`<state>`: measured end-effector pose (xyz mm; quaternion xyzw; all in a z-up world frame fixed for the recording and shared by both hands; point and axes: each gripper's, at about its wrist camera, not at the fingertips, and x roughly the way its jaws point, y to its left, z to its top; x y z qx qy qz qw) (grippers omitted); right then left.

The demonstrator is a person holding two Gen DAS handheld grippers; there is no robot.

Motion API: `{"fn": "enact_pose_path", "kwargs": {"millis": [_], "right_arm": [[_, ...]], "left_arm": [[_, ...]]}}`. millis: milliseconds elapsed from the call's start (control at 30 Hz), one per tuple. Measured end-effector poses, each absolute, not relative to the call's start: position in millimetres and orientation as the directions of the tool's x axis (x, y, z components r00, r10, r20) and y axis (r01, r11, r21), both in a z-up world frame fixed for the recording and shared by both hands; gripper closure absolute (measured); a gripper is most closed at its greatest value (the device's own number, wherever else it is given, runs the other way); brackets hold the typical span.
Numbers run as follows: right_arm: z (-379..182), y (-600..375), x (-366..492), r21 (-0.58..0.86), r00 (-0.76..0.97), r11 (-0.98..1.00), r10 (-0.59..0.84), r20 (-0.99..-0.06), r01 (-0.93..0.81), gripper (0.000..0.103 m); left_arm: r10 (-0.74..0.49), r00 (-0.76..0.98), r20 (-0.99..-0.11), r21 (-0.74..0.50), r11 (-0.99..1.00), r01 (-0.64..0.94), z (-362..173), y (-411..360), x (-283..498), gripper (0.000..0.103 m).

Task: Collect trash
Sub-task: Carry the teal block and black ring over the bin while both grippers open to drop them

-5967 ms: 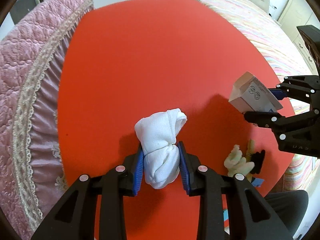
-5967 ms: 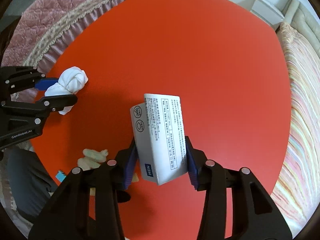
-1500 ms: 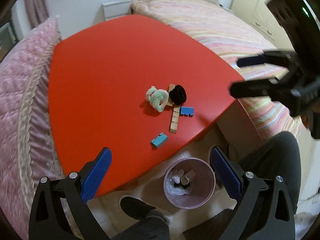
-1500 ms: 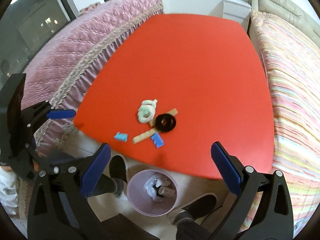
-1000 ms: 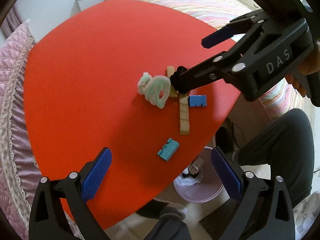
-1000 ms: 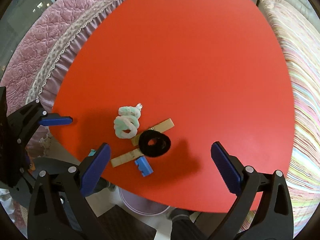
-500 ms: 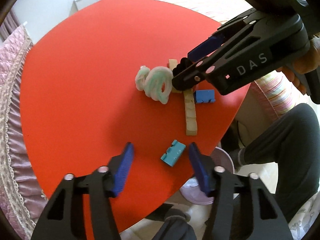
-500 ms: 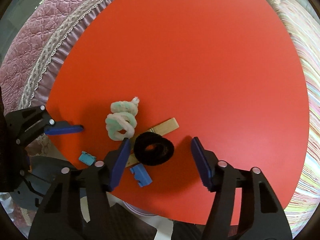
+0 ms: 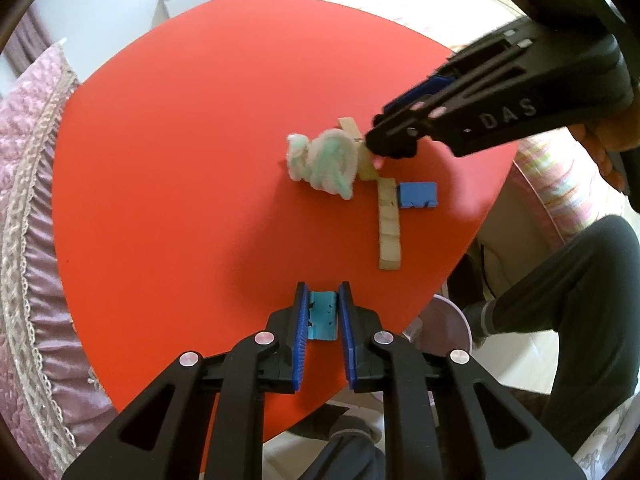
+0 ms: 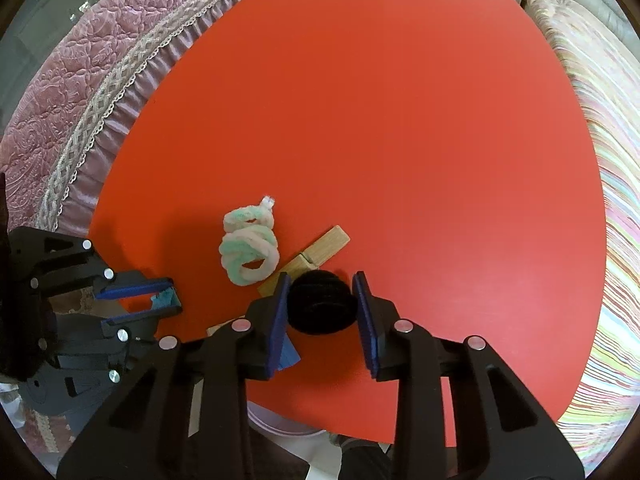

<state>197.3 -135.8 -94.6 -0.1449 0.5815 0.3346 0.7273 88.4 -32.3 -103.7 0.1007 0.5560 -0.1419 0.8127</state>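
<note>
The left tool [image 9: 323, 317], its jaws just closing, is clenching a teal block [image 9: 322, 315] at the red surface's [image 9: 200, 160] near edge. The right tool [image 10: 322, 304] is closing around a black ring [image 10: 321, 303] beside wooden strips [image 10: 316, 258]; whether its pads are pressing yet, I cannot tell.

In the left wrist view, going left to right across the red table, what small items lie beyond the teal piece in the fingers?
Fuzzy green-and-white twist → long wooden strip → blue block.
</note>
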Motion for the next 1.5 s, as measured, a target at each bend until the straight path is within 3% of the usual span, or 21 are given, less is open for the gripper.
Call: {"fn": "enact_pose_path", "kwargs": {"millis": [700, 1500], "right_arm": [[-50, -163, 169, 0.164, 0.194, 0.740, 0.372, -0.908, -0.652, 0.072], [24, -232, 37, 0.140, 0.332, 0.694, 0.499, -0.800, -0.706, 0.072]], "left_arm": [[-0.107, 0.452, -0.885, -0.014, 0.979, 0.205, -55, -26, 63, 0.088], [-0.141, 0.602, -0.786, -0.040, 0.983, 0.178, 10, -48, -15, 0.088]]}}
